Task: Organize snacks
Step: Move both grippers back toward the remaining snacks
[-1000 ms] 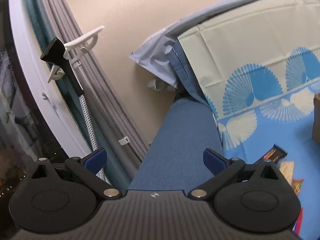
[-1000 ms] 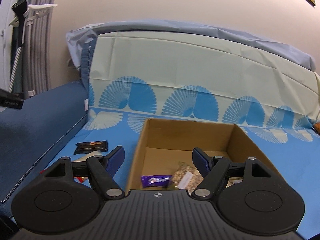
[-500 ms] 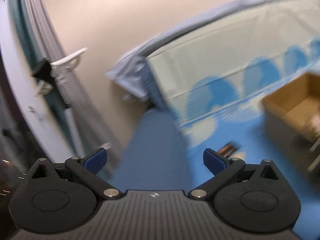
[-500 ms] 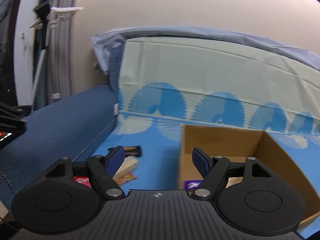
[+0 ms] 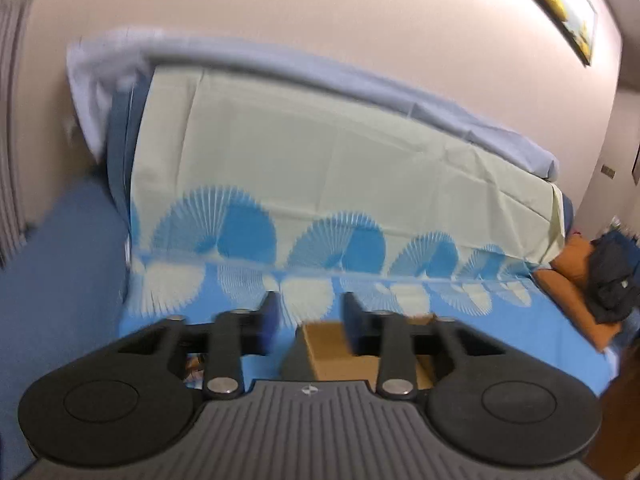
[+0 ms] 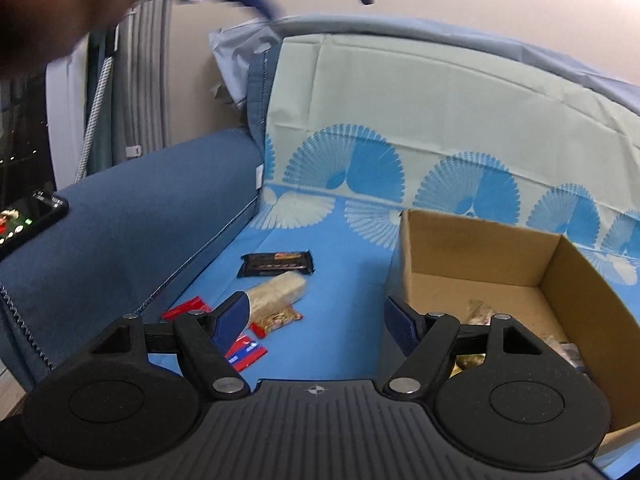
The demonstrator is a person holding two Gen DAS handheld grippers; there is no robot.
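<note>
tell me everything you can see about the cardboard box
The box is plain brown cardboard, open-topped, its flaps not visible. It sits upright on the blue patterned cloth, right of the loose snacks. Inside, a few packets lie on its floor, partly hidden behind the right gripper. Nothing grips it. The left wrist view shows only a corner of it.

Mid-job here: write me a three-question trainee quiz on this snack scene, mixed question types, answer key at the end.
1. True or false: the dark chocolate bar lies inside the cardboard box.
2. Multiple choice: the red wrappers lie on A) the blue patterned cloth, B) the sofa arm, C) the box floor.
3. Fill in: between the pads of the right gripper there is ____.

Key: 1 false, it lies on the cloth left of the box. 2 A. 3 nothing; the jaws stand apart over bare cloth.
</note>
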